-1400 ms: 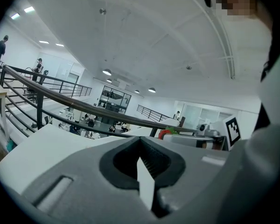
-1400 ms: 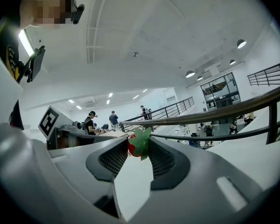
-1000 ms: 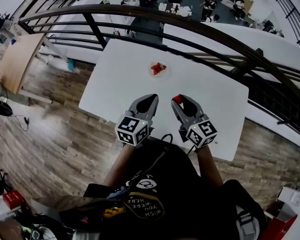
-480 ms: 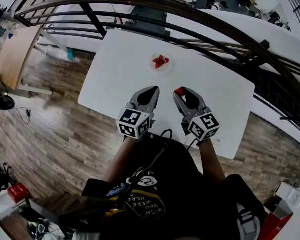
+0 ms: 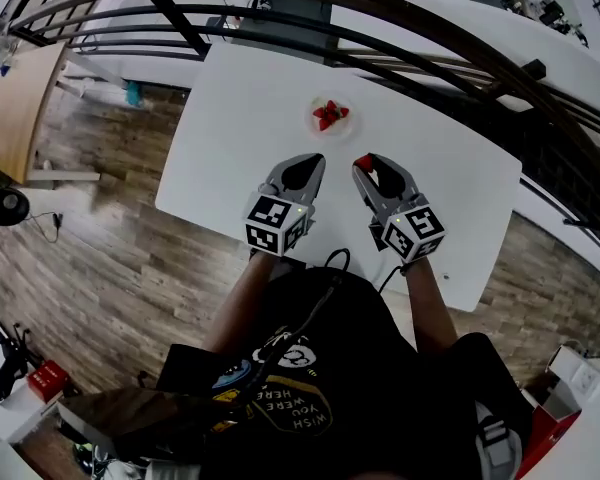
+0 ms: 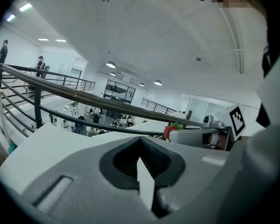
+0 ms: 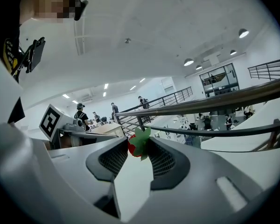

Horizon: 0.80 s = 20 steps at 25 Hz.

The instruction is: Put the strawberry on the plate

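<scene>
My right claw (image 7: 139, 149) pinches the strawberry (image 7: 132, 146) at its tips; it looks soft and light and probably bruises easily. My left claw (image 6: 140, 141) is closed and empty.

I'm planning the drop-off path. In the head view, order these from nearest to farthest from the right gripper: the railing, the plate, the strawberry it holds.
1. Strawberry: clamped between the right gripper's jaws, at their tips.
2. Plate: ahead and slightly left on the white table, already holding strawberries.
3. Railing: beyond the table's far edge.
</scene>
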Available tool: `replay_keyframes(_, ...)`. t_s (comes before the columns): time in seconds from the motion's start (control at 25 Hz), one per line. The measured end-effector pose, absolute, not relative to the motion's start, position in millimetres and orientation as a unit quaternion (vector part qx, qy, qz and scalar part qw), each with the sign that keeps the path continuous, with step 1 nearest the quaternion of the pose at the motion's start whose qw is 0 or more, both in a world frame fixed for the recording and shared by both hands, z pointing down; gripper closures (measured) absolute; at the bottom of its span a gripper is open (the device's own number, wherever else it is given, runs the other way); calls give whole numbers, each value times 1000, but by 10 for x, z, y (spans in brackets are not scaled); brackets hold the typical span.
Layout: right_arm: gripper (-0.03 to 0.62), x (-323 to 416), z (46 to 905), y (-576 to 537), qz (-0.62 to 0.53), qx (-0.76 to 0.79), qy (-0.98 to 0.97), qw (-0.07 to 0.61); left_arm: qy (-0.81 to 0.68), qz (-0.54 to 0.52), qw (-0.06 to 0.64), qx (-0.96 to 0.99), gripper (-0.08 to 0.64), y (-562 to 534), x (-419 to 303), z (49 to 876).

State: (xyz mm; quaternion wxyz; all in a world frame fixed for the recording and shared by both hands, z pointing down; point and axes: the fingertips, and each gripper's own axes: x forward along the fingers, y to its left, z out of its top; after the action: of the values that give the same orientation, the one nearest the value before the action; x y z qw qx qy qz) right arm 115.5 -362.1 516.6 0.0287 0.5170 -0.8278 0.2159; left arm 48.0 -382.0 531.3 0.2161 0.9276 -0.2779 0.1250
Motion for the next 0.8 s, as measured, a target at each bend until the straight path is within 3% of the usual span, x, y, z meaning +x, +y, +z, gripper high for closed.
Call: replay_keyframes(0.8,451,1172,6299,-4558,268,527,-802,84,-262,189,261,910,555,-4655,575,6556)
